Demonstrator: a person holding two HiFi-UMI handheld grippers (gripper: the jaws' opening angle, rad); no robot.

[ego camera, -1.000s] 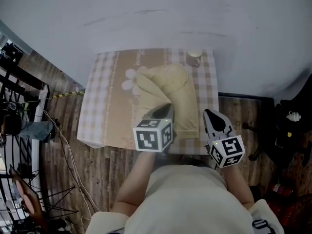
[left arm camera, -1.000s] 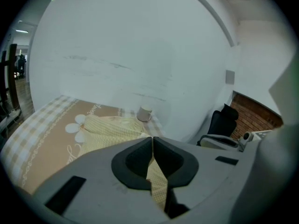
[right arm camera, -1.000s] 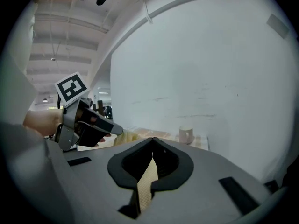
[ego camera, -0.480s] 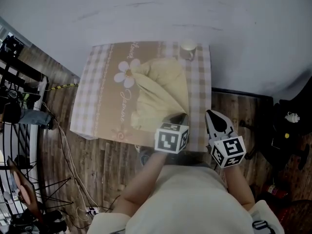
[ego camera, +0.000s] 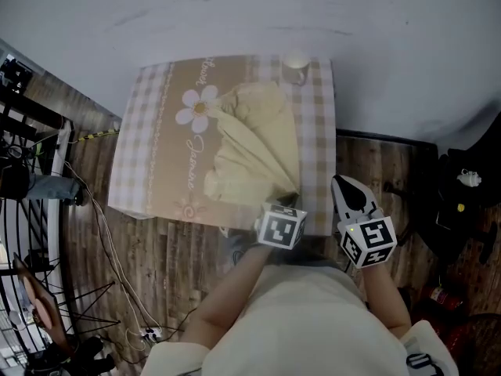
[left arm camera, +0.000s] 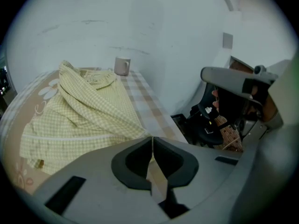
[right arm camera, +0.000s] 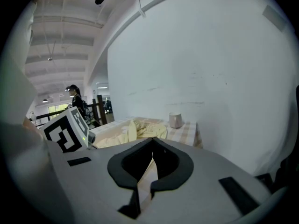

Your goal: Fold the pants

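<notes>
Pale yellow checked pants [ego camera: 250, 147] lie rumpled on the table with the checked cloth [ego camera: 149, 155], drawn out to a point at the near right edge. My left gripper [ego camera: 291, 197] is at that point, shut on the pants' corner; in the left gripper view the cloth [left arm camera: 88, 111] runs taut right up to the closed jaws [left arm camera: 152, 139]. My right gripper [ego camera: 341, 185] hangs off the table's right side over the floor, shut with nothing in it [right arm camera: 153, 140]. The pants [right arm camera: 140, 127] show beyond it on the table.
A white mug [ego camera: 296, 65] stands at the table's far edge, close to the wall. A black metal rack [ego camera: 19, 131] and cables are on the wooden floor to the left. Dark furniture and bags [ego camera: 462, 202] crowd the right.
My left gripper has moved right and toward the near edge, dragging the pants' corner with it so the cloth stretches out. The right gripper has barely moved.
</notes>
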